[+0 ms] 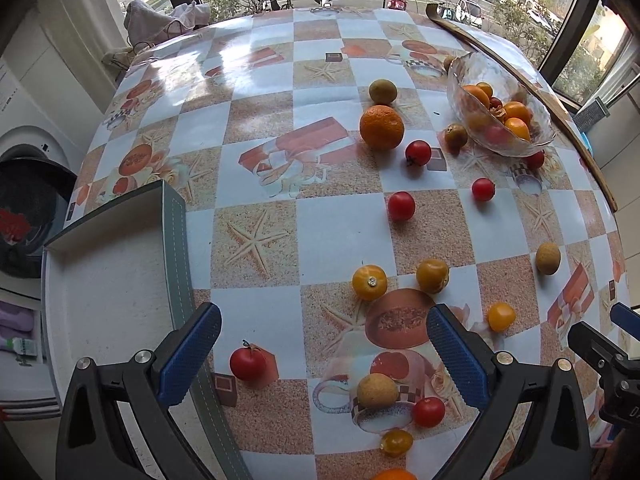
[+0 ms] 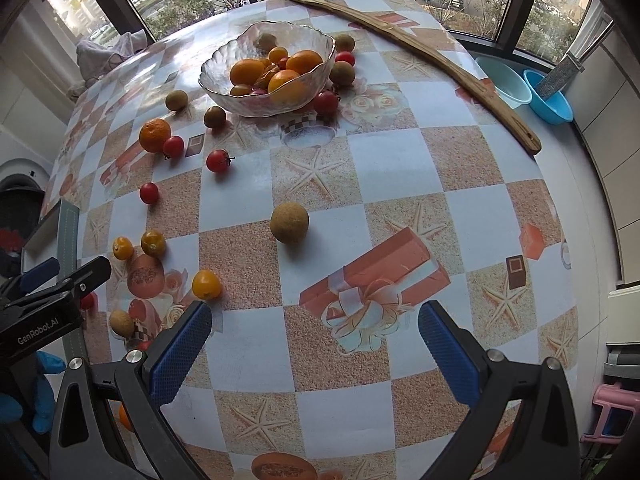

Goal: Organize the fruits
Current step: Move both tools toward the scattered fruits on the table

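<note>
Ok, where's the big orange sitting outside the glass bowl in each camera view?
Left wrist view: the big round orange lies right of centre in the upper half, a red cherry tomato at its right.
Right wrist view: at the left, upper half.
Shared landmark: the clear glass bowl of fruit.

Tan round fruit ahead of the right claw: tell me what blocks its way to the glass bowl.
Nothing visible does. The tan round fruit sits alone, with bare tablecloth up to the glass bowl.
</note>
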Tool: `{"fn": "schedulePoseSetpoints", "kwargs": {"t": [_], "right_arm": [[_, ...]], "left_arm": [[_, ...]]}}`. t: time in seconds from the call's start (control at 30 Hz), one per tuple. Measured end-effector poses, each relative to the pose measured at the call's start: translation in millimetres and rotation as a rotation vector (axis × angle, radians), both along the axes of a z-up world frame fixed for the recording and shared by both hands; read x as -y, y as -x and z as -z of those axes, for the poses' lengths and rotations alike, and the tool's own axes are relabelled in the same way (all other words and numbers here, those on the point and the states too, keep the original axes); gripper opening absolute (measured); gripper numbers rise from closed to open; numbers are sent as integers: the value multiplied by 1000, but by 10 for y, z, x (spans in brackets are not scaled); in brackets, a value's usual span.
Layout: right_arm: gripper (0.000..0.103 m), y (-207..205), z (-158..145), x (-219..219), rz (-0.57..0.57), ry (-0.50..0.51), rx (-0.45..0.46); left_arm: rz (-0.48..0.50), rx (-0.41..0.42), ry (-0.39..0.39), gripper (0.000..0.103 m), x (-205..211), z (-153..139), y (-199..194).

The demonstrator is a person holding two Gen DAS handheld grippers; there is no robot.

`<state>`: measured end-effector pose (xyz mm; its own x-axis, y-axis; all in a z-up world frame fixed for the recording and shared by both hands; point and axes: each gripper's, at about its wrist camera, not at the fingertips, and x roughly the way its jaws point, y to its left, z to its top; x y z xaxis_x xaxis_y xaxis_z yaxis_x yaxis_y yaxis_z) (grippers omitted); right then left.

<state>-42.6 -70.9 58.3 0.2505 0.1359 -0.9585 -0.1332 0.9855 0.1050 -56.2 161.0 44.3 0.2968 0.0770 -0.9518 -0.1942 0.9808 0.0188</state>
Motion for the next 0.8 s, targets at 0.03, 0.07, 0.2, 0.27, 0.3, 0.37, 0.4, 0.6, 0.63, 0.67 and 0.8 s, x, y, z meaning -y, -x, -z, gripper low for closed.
{"fn": "schedulePoseSetpoints", "kwargs": {"t": [0.03, 0.07, 0.2, 0.27, 0.3, 0.37, 0.4, 0.6, 0.63, 0.67, 0.8], "right_arm": [[103, 0, 2, -1, -1, -1, 0], [103, -3, 5, -3, 0, -1, -2], [103, -9, 11, -4, 2, -4, -4], [103, -9, 13, -8, 2, -4, -4], [103, -11, 12, -11, 1, -5, -4], [103, -11, 15, -18, -1, -5, -3], [103, -13, 15, -19, -1, -5, -3], [103, -26, 22, -25, 1, -5, -5], [103, -29, 24, -21, 2, -6, -6], [103, -31, 27, -18, 2, -6, -7], [103, -33, 28, -17, 2, -7, -7]], "left_arm": [[0, -1, -2, 103, 12, 6, -3], [0, -1, -2, 103, 16, 8, -5], [1, 2, -5, 103, 30, 13, -15], [0, 2, -6, 103, 29, 18, -17], [-1, 2, -6, 103, 28, 22, -19], [-4, 2, -7, 103, 27, 29, -22], [-5, 2, -7, 103, 25, 36, -22], [-2, 1, -7, 103, 8, 56, -20], [-2, 1, -8, 103, 8, 62, -19], [-2, 1, -8, 103, 7, 63, -18], [2, 0, -11, 103, 11, 75, -22]]}}
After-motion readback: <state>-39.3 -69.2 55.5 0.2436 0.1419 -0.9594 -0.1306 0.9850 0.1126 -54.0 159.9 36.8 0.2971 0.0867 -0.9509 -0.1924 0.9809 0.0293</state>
